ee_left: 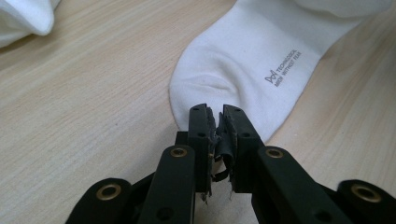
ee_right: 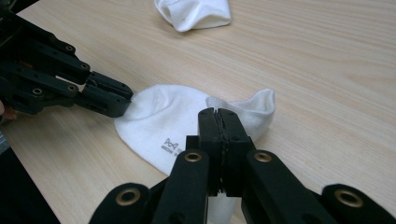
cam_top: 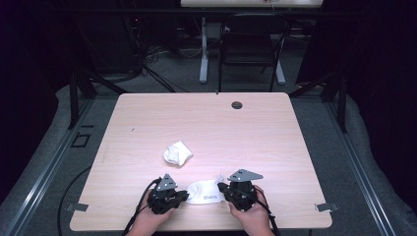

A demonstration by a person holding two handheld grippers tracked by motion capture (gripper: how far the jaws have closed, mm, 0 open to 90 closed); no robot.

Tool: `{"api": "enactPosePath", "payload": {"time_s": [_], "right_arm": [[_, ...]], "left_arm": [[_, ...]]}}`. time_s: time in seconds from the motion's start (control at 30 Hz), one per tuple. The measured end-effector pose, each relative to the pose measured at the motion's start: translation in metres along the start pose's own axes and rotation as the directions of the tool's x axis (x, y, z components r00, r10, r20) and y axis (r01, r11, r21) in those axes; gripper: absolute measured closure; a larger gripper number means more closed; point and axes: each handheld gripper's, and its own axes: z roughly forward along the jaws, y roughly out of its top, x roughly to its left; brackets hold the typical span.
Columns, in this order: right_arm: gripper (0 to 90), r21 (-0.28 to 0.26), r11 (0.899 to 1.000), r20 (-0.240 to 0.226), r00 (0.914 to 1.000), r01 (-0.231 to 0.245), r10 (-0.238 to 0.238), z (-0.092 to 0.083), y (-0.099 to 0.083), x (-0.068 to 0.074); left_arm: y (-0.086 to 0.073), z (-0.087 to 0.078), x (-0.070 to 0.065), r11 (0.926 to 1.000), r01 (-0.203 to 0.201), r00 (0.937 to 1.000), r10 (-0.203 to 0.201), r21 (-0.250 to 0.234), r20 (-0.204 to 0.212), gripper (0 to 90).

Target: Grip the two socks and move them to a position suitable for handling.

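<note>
A white sock [cam_top: 204, 191] with small grey lettering lies flat near the table's front edge, between my two grippers. My left gripper [ee_left: 215, 116] is shut on the rounded toe end of the sock [ee_left: 252, 60]; the same left gripper [ee_right: 122, 100] meets the fabric's left edge in the right gripper view. My right gripper [ee_right: 219, 116] is shut on the other end of the sock [ee_right: 163, 121], with a fold of cloth raised beside its jaws and white fabric showing under them. In the high view the left gripper [cam_top: 187, 194] and right gripper [cam_top: 220, 187] face each other across the sock.
A second white sock [cam_top: 177, 153] lies crumpled nearer the middle of the wooden table [cam_top: 206, 118]. A dark round grommet [cam_top: 237, 104] sits near the far edge. A black chair [cam_top: 251, 44] stands on the floor beyond the table.
</note>
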Motion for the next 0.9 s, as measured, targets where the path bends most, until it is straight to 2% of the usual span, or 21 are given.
{"api": "enactPosePath", "payload": {"time_s": [0.23,0.37,0.43,0.47,0.5,0.73,0.87,0.9], "right_arm": [[89.6,0.009,1.0,0.016,0.9998,-0.008,0.008,-0.007,-0.007,-0.008],[89.6,0.014,1.0,0.034,0.9993,-0.017,0.016,-0.01,-0.011,-0.015],[89.5,0.019,0.999,0.036,0.9989,-0.032,0.031,-0.011,-0.014,-0.018],[89.5,0.028,0.999,0.038,0.9988,-0.032,0.031,-0.013,-0.015,-0.02],[89.5,0.03,0.999,0.041,0.9985,-0.038,0.037,-0.013,-0.016,-0.021],[89.4,0.078,0.993,0.045,0.9955,-0.086,0.083,-0.009,-0.025,-0.028],[89.2,0.107,0.992,0.062,0.9961,-0.07,0.064,-0.007,-0.028,-0.03],[89.0,0.104,0.992,0.064,0.9954,-0.078,0.072,-0.006,-0.029,-0.03]], "left_arm": [[-0.002,-0.003,0.002,0.9999,0.012,0.9999,-0.012,0.006,-0.008,82.0],[-0.003,-0.006,0.002,0.9998,0.006,0.9999,-0.006,0.018,-0.014,81.9],[-0.003,-0.007,0.002,0.9998,0.008,0.9998,-0.008,0.018,-0.017,82.0],[-0.004,-0.007,0.001,0.9996,0.018,0.9997,-0.018,0.02,-0.015,82.0],[-0.004,-0.008,0.002,0.9996,0.009,0.9998,-0.008,0.026,-0.016,82.0],[-0.005,-0.011,0.002,0.9993,0.011,0.9997,-0.011,0.035,-0.02,82.0],[-0.006,-0.013,0.003,0.999,0.013,0.9998,-0.012,0.043,-0.019,82.0],[-0.006,-0.014,0.003,0.9989,0.012,0.9997,-0.011,0.045,-0.019,82.0]]}}
